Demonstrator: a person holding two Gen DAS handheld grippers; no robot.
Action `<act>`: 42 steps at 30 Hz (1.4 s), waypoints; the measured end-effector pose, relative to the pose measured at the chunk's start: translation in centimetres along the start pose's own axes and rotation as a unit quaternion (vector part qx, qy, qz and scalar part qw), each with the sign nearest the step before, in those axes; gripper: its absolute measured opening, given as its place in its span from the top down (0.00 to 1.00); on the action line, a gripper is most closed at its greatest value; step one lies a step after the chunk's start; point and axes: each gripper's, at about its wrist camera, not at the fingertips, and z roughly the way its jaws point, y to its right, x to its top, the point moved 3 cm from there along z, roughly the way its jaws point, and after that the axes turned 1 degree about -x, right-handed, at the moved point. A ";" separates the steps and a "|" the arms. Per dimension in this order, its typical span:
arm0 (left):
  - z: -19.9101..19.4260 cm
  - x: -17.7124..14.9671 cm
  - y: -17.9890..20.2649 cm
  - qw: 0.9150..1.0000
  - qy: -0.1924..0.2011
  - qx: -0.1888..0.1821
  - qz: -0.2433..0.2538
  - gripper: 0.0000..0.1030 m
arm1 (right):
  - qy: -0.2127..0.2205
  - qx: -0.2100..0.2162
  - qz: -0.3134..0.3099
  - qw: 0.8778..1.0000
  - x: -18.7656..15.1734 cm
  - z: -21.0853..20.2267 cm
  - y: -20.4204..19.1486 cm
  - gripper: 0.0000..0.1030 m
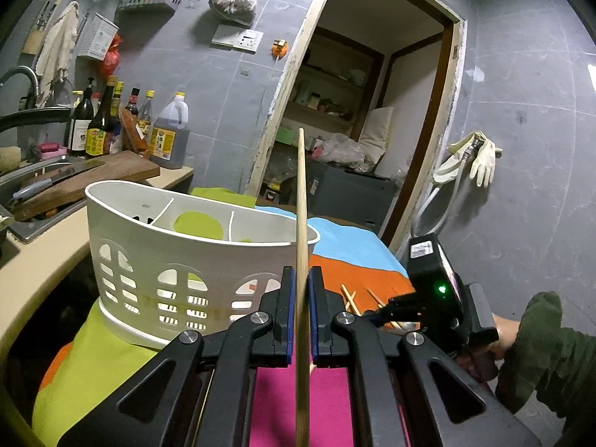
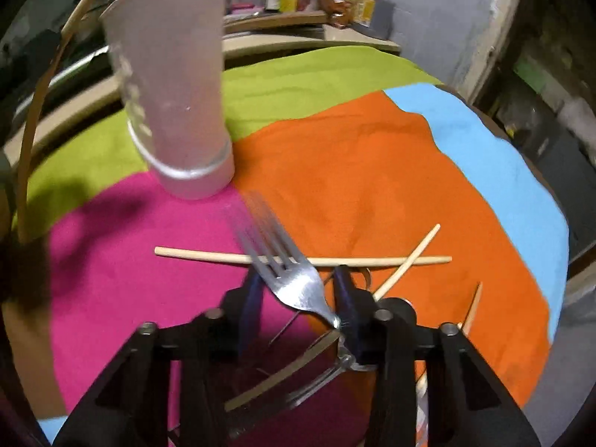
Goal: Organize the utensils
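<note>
The left gripper [image 1: 301, 287] pinched a chopstick [image 1: 301, 201] near the caddy [image 1: 149, 246]; next, lower it in. The right gripper [image 2: 298, 290], at the caddy's four o'clock, was spread around a fork [image 2: 287, 272].

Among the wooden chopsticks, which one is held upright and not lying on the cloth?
The pale wooden chopstick clamped in the left gripper, standing upright before the white plastic utensil basket. The other chopsticks lie flat on the multicoloured cloth.

holder [image 1: 186, 257]: white | cloth [image 2: 372, 171]: green, orange, pink, blue patches | chopstick [image 1: 302, 223]: pale wood | fork [image 2: 287, 275]: silver
</note>
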 end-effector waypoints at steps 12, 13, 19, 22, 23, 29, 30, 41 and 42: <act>-0.3 0.6 -0.1 1.000 0.009 0.000 -0.004 0.96 | 0.135 -0.047 0.125 0.982 -1.3 -5.6 -0.5 0.81; -0.3 0.7 -0.1 1.000 0.011 0.000 -0.004 0.96 | 0.141 -0.052 0.131 0.980 -1.4 -6.0 -0.6 0.81; -0.9 1.8 -0.5 1.000 0.024 -0.002 -0.005 0.96 | 0.228 -0.093 0.140 0.959 -0.1 -9.5 -1.6 0.81; -1.1 2.9 -0.7 1.000 0.030 -0.006 -0.001 0.96 | 0.287 -0.107 0.141 0.941 1.3 -11.8 -2.3 0.81; -1.3 3.4 -0.8 0.999 0.036 -0.005 0.002 0.96 | 0.307 -0.109 0.143 0.935 1.9 -12.6 -2.5 0.81; -1.8 6.5 -2.1 0.998 0.065 -0.004 0.002 0.96 | 0.377 -0.106 0.149 0.908 5.6 -15.5 -3.1 0.97; -2.0 7.1 -2.6 0.997 0.072 -0.003 -0.001 0.96 | 0.382 -0.104 0.148 0.906 6.1 -15.8 -3.1 0.97; -2.6 9.6 -6.2 0.995 0.095 0.011 -0.024 0.96 | 0.389 -0.082 0.168 0.902 7.2 -16.3 -2.9 0.99; -2.5 9.9 -6.5 0.995 0.098 0.011 -0.026 0.96 | 0.391 -0.079 0.171 0.901 7.3 -16.4 -2.9 0.99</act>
